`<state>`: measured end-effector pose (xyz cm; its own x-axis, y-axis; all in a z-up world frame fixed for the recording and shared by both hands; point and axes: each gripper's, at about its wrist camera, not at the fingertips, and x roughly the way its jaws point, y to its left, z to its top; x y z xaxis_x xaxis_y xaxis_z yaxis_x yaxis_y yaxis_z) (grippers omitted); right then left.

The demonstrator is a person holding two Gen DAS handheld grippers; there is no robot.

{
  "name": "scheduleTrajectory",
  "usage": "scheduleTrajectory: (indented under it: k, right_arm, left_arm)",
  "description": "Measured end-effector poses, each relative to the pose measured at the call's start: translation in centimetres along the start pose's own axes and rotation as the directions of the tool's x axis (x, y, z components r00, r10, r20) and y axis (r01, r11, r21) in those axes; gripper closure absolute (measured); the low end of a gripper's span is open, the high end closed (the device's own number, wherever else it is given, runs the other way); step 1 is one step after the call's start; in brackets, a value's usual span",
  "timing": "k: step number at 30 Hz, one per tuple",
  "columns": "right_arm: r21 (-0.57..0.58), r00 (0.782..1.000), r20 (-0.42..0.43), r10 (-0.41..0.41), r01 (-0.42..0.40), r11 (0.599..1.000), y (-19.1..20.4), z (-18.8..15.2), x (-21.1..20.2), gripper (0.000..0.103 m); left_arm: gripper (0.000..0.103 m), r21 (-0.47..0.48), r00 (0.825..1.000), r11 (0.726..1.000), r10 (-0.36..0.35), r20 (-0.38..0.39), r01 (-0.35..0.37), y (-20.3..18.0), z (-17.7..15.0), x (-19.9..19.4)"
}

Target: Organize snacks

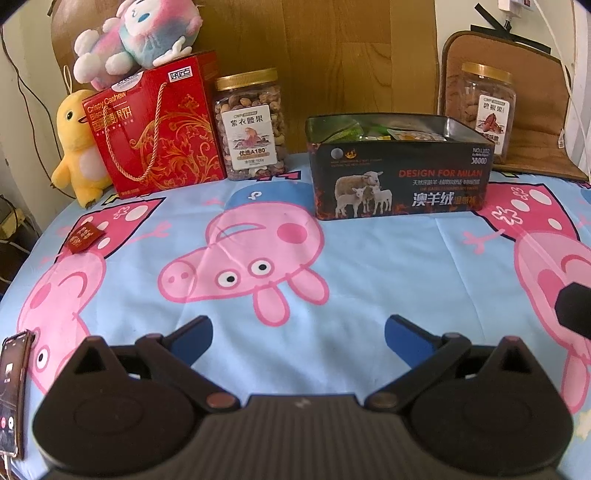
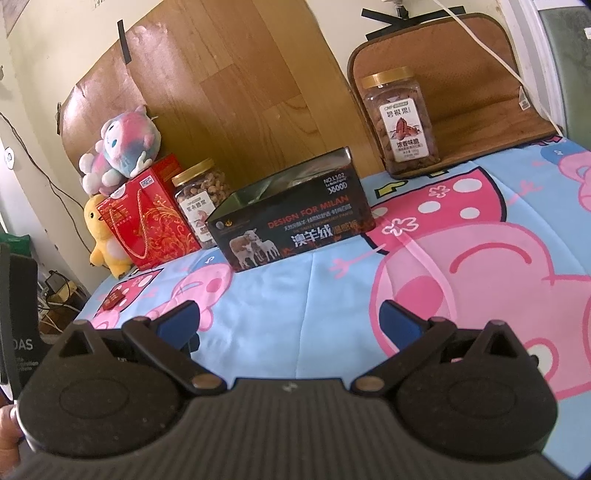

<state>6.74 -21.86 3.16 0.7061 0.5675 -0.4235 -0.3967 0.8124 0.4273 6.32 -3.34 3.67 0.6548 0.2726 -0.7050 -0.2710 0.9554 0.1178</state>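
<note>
Black tin [image 1: 402, 184], lid off, with wrapped snacks [image 1: 373, 133] inside: far middle of the cartoon-pig cloth [image 1: 332, 258] covering the counter. Small red packet [image 1: 84, 236]: lying alone on the cloth near its left edge, well apart from the tin. Jar of mixed nuts [image 1: 252, 123]: upright, between the red gift box [image 1: 159, 125] and the tin. Second nut jar [image 2: 400, 122]: upright at far right, on a brown mat [image 2: 480, 110]. Plush toys: pink one [image 1: 136, 35] atop the gift box, yellow one [image 1: 75, 147] beside it. Left tongs [image 1: 298, 339]: wide apart, holding nothing. Right tongs [image 2: 289, 323]: likewise wide, empty.
</note>
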Motion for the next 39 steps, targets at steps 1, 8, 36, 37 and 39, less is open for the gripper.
scheduleTrajectory:
  k: [1, 8, 36, 37, 39]
  right_arm:
    - [-0.001, 1.000, 0.000, 0.000, 0.000, 1.000, 0.0, 0.0, 0.0, 0.000]
    - [-0.001, 1.000, 0.002, 0.002, -0.002, 1.000, 0.0, 0.0, 0.0, 0.000]
    - [-0.007, 1.000, 0.020, 0.019, -0.019, 1.000, 0.2, 0.2, -0.5, 0.000]
    - [-0.008, 1.000, 0.020, 0.020, -0.020, 1.000, 0.2, 0.2, -0.5, 0.000]
    - [-0.011, 1.000, 0.021, 0.021, -0.021, 1.000, 0.3, 0.2, -0.5, 0.000]
  left_arm:
    - [0.000, 0.003, 1.000, 1.000, 0.000, 0.003, 0.000, 0.0, 0.0, 0.0]
    - [0.000, 0.016, 1.000, 1.000, -0.009, 0.007, 0.009, -0.3, 0.1, -0.2]
    - [0.000, 0.028, 0.997, 1.000, 0.000, 0.082, -0.002, -0.5, 0.1, -1.5]
    - [0.000, 0.029, 0.997, 1.000, 0.003, 0.083, -0.006, -0.6, 0.1, -1.5]
    - [0.000, 0.028, 0.996, 1.000, 0.004, 0.085, -0.007, -0.6, 0.0, -1.5]
